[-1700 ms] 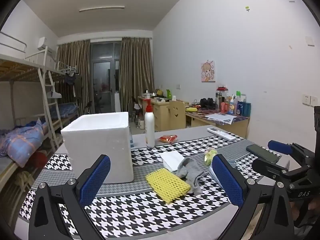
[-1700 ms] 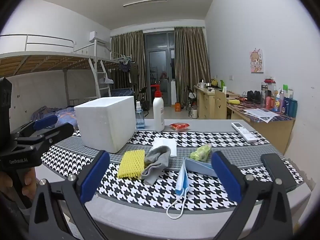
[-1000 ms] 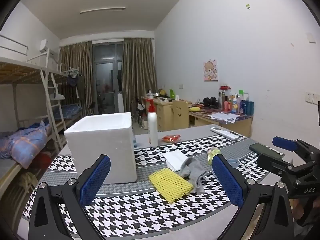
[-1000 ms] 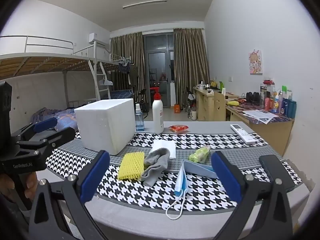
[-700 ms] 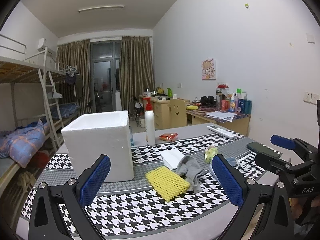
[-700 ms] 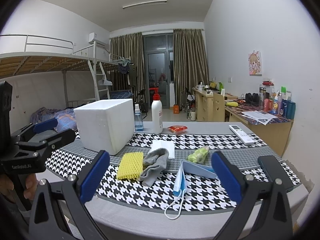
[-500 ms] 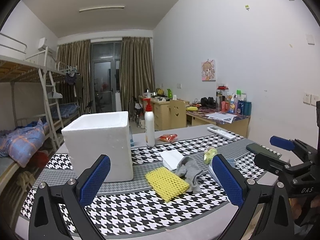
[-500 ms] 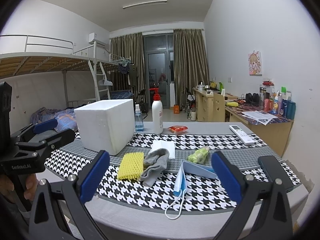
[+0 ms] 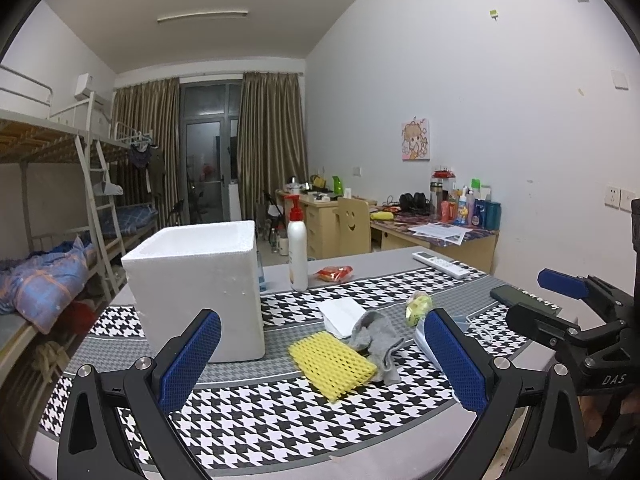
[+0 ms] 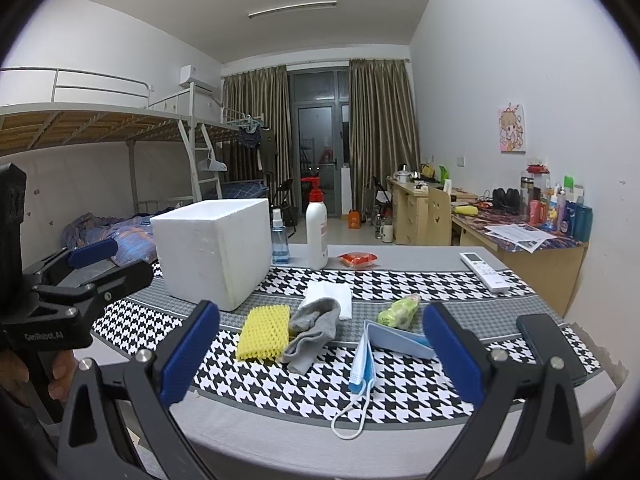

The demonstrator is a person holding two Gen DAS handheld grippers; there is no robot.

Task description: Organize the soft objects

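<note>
Grey sock (image 10: 314,326): overlaps the yellow foam net (image 10: 262,332); my pinch may drag both.
Left gripper (image 9: 320,364): fingers open, empty.
Right gripper (image 10: 316,354): fingers open, empty.

Bg stuff from my pov: white pump bottle (image 10: 317,229) w/ red top standing next to a small blue spray bottle (image 10: 279,238), red snack packet (image 10: 357,259) just right of them, remote (image 10: 484,266) + black phone (image 10: 550,345) near the right edge, bunk bed (image 10: 100,128) on the left.

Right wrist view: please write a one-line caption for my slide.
Open right gripper faces a yellow foam net, grey sock and blue face mask beside a white foam box.
</note>
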